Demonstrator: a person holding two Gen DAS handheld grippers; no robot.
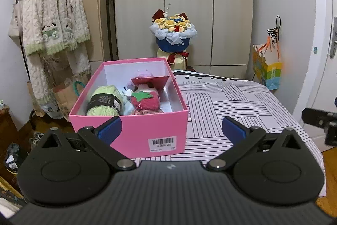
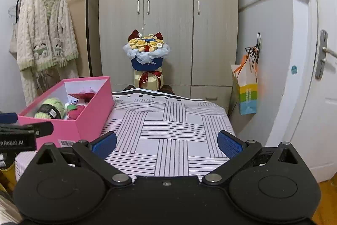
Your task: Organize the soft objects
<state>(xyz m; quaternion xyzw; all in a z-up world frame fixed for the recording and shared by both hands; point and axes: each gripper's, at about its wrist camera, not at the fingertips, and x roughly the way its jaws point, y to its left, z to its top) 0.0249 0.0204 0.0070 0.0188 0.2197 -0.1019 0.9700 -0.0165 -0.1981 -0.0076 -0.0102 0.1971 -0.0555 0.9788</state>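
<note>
Both jaws wide apart and empty, facing glossy pink cardboard box (image 1: 134, 132) of fuzzy green yarn (image 1: 104, 101).

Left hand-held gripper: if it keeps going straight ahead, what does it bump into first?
Probably the pink box. The left hand-held gripper is open, and the box's near wall sits right in front of its left finger. Depth is hard to judge, so the right finger might only pass over the striped cloth.

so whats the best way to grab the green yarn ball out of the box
Come straight down from above with the left gripper and pinch the green yarn across its black paper band. It lies on its side in the pink box, whose walls block any side approach.
</note>
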